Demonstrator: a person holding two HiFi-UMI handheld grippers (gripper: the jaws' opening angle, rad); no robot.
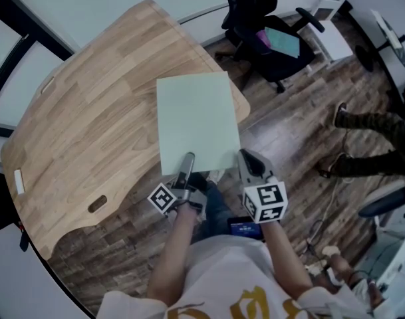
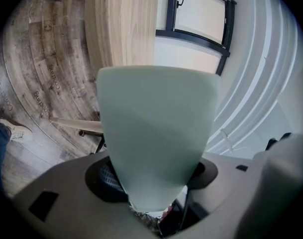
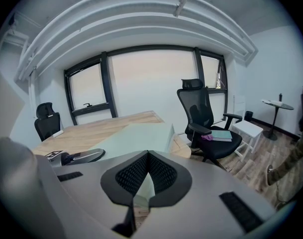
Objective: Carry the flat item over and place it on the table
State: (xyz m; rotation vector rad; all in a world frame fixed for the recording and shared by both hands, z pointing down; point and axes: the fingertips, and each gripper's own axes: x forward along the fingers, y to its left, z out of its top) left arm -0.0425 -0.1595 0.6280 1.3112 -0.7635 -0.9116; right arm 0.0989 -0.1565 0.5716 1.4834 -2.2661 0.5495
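Flat item: pale green sheet, held level over the near right corner of the counter. It is gripped only along its near edge. Whether its far edge touches the wood cannot be told.

Left claw: closed on the near left corner of the sheet, with the sheet's face filling the left gripper view.
Right claw: black pads pinched together on the thin near right edge.

Risks, as judged:
- The whole span beyond the two claws is unsupported, so sag or flutter is likely if the sheet is moved fast.
- In the head view the sheet's right edge lies close to the counter's rounded corner. If the sheet is let go here, part may be left overhanging and it may tip to the floor.
- If one claw is opened before the other, the sheet may be swung about the remaining grip and skewed.
- If the far edge is lowered first, it may catch on the wood and the sheet may buckle.

Surface: light wood-grain top with rounded corners and a dark cable slot near the front edge. Nothing is seen under the sheet's path.

Room: dark plank floor, a black office chair just past the corner, a white stool beyond it, dark-framed windows, and a second person's legs at right.
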